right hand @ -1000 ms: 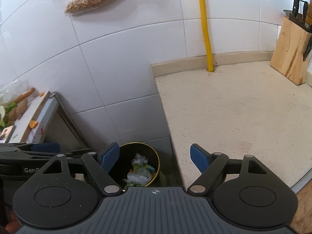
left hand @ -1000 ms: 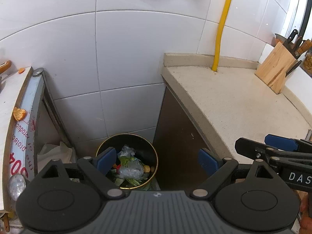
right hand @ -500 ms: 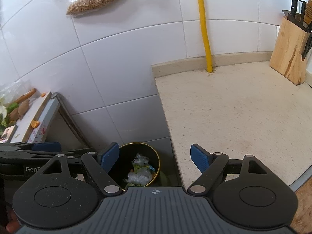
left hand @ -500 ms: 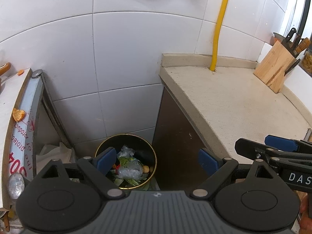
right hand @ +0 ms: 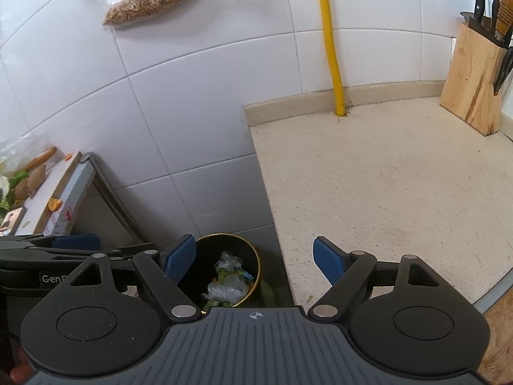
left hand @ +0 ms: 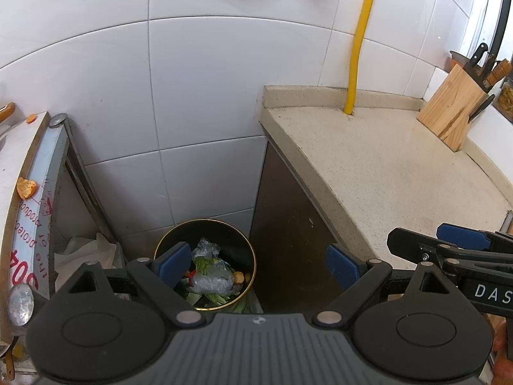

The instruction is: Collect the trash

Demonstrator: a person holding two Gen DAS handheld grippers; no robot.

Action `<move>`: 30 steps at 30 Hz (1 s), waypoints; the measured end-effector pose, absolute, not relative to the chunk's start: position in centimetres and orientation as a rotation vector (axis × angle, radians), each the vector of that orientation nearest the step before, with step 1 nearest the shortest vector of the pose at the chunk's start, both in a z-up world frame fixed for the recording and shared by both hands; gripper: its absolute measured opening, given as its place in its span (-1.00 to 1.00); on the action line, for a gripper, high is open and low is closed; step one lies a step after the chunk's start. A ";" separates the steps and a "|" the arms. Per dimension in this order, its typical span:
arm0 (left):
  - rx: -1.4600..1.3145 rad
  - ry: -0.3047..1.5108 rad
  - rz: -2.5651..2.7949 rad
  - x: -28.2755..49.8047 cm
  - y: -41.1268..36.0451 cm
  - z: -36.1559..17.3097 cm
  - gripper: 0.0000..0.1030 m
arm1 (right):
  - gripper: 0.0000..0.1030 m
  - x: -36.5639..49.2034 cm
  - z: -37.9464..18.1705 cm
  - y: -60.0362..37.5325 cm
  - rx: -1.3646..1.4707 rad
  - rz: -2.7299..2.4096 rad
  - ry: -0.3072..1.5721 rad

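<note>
A round black bin with a gold rim (left hand: pixel 205 224) (right hand: pixel 247 250) stands on the floor in the gap between the counter and a metal stand. Crumpled clear plastic and green vegetable scraps (left hand: pixel 210 276) (right hand: pixel 227 284) lie inside it. My left gripper (left hand: pixel 256 264) hangs high above the bin, open, with nothing between its blue pads. My right gripper (right hand: pixel 255 261) is also open and empty, above the counter's left edge. Each gripper shows at the side of the other's view.
A beige stone counter (left hand: pixel 384 173) (right hand: pixel 384 176) fills the right, with a wooden knife block (left hand: pixel 452 115) (right hand: pixel 474 86) at its back and a yellow pipe (left hand: pixel 359 45) up the white tiled wall. On the left a metal stand (left hand: pixel 29 173) carries orange scraps (left hand: pixel 27 187) and vegetables (right hand: pixel 25 179).
</note>
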State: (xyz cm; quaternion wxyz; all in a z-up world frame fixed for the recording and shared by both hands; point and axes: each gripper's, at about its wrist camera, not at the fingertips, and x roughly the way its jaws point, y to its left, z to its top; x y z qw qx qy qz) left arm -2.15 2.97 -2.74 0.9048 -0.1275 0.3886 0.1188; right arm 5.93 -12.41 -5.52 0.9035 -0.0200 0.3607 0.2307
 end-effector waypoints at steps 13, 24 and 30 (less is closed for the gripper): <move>-0.249 0.781 0.268 -2.0 3.1 -2.8 0.92 | 0.66 6.1 -5.5 -12.8 -0.019 0.452 0.745; -0.245 0.777 0.260 -1.7 3.2 -2.8 0.92 | 0.66 6.2 -5.5 -12.7 -0.017 0.453 0.748; -0.240 0.778 0.258 -1.6 3.2 -2.9 0.92 | 0.67 6.2 -5.5 -12.7 -0.016 0.446 0.748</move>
